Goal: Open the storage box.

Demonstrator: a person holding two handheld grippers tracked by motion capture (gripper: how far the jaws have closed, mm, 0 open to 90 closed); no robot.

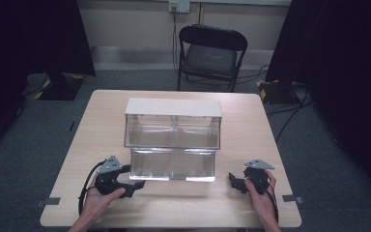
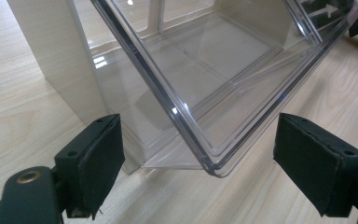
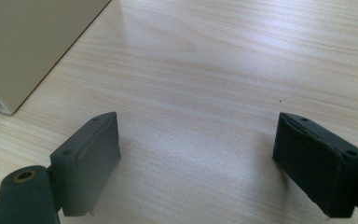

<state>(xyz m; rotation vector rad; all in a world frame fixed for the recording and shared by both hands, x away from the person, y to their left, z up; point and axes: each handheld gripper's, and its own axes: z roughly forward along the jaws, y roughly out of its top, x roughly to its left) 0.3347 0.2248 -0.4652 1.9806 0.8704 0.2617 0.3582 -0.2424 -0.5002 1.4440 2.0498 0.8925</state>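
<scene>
**Positioning of Both Grippers at the Drawer Unit**

Resting on the light wood table (image 1: 232,203), a clear plastic drawer unit (image 1: 173,126) with a pale top panel stands near the table's middle. Its lower drawer (image 1: 173,165) is pulled out toward the person's side, and its front edge projects past the upper tier.

Left gripper (image 1: 134,187): held in the person's left hand (image 1: 99,195), low at the front left corner of the pulled-out drawer. Its jaws stand wide apart with nothing clamped between them. In the left gripper view, the transparent corner of the lower drawer (image 2: 214,165) lies between the two black pads (image 2: 95,163), closer to the centre than to either pad, and touches neither. The pale side wall (image 2: 56,60) of the unit rises behind the left pad.

Right gripper (image 1: 233,182): held in the person's right hand (image 1: 261,191), just beside the drawer's front right corner and apart from it. Its jaws are also spread wide and grip nothing. In the right gripper view, bare table surface (image 3: 205,84) lies between the pads (image 3: 91,161), and a pale corner of the unit (image 3: 23,46) shows at the upper left.

Beyond the table, a black folding chair (image 1: 211,55) stands on the grey floor (image 1: 319,140), facing the table. Cables (image 1: 290,113) run across the floor to the right of the chair.
</scene>
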